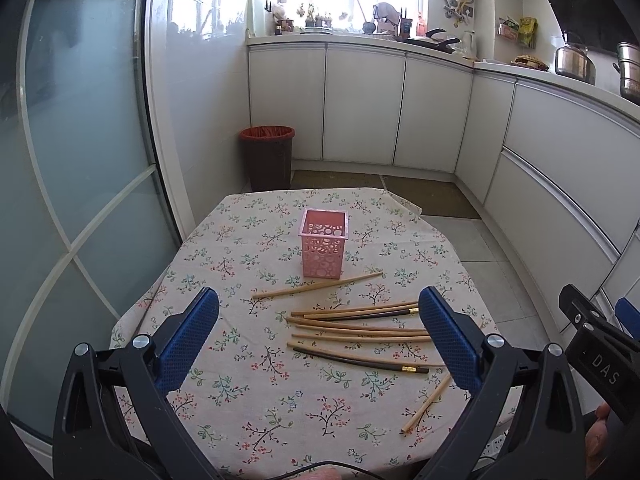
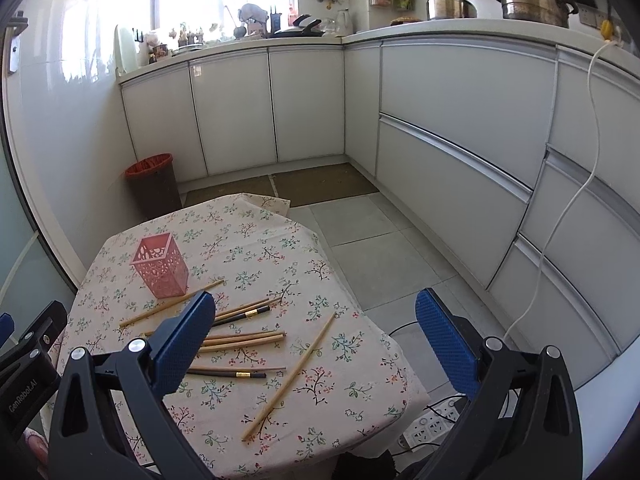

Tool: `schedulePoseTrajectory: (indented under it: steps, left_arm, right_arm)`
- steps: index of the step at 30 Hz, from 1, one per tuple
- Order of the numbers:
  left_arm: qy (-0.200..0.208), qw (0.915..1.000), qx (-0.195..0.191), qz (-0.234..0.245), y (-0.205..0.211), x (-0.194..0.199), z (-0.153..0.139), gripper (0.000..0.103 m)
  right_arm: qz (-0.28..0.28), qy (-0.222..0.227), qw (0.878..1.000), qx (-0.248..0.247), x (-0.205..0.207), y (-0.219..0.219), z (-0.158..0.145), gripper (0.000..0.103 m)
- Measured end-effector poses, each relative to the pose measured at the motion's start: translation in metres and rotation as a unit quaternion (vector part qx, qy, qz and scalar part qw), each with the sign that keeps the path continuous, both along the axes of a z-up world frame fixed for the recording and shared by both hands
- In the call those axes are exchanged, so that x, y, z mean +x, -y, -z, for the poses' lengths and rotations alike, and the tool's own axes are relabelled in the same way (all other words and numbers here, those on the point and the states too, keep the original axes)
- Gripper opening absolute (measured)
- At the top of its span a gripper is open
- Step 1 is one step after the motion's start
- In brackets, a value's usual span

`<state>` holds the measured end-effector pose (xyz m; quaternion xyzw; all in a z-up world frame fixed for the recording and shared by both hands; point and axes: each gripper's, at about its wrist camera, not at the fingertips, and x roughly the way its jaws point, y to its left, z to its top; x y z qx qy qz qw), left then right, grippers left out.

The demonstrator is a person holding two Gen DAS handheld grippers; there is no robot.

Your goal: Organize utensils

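Both hand-held grippers, your left (image 1: pixel 319 338) and right (image 2: pixel 315 340), hover spread wide, empty. Chopsticks (image 1: pixel 360 326) lie scattered on the tabletop (image 1: pixel 248 396); the pink holder (image 1: pixel 323 249) stands beyond. Only the right view shows the floor power strip (image 2: pixel 430 426).

Both wrist views look down across the tabletop (image 1: pixel 248 408) toward the pink holder (image 1: pixel 323 249), sharing it; the right view sits further right.

Left pad (image 2: pixel 182 346) of right gripper (image 2: pixel 316 344) covers inner ends of chopsticks (image 2: pixel 244 338) near pink holder (image 2: pixel 160 266). Windowsill items behind holder: too small to identify.
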<state>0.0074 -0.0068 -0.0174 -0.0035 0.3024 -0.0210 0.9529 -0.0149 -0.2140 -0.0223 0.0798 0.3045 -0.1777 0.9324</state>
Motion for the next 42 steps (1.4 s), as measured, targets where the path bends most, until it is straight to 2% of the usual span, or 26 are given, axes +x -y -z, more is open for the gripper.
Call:
schedulePoseTrajectory:
  steps: [20, 23, 26, 30, 33, 36, 39, 42]
  left_arm:
    - [-0.013, 0.9999, 0.005, 0.004, 0.001, 0.004, 0.004, 0.096]
    - [-0.033, 0.9990, 0.012, 0.028, 0.008, 0.017, 0.009, 0.096]
    - [-0.064, 0.9938, 0.037, 0.083, 0.029, 0.042, 0.017, 0.096]
    - [-0.110, 0.9787, 0.084, 0.152, 0.070, 0.084, 0.038, 0.096]
    - [-0.162, 0.9581, 0.113, 0.207, 0.106, 0.119, 0.063, 0.096]
    - [-0.214, 0.9336, 0.145, 0.248, 0.140, 0.154, 0.092, 0.096]
    - [-0.254, 0.9177, 0.170, 0.254, 0.166, 0.186, 0.121, 0.096]
    - [-0.304, 0.8993, 0.175, 0.261, 0.182, 0.213, 0.150, 0.096]
  right_arm:
    - [0.001, -0.012, 1.000, 0.014, 0.004, 0.004, 0.006, 0.097]
    - [0.015, -0.018, 0.998, 0.050, 0.009, 0.020, 0.010, 0.097]
    - [0.032, -0.024, 0.995, 0.089, 0.016, 0.044, 0.020, 0.097]
    - [0.064, -0.032, 0.986, 0.148, 0.026, 0.082, 0.040, 0.098]
    - [0.081, -0.051, 0.979, 0.182, 0.036, 0.105, 0.060, 0.097]
    - [0.091, -0.075, 0.971, 0.206, 0.047, 0.122, 0.081, 0.097]
    - [0.098, -0.104, 0.959, 0.244, 0.055, 0.136, 0.104, 0.098]
    - [0.111, -0.128, 0.945, 0.281, 0.060, 0.151, 0.124, 0.097]
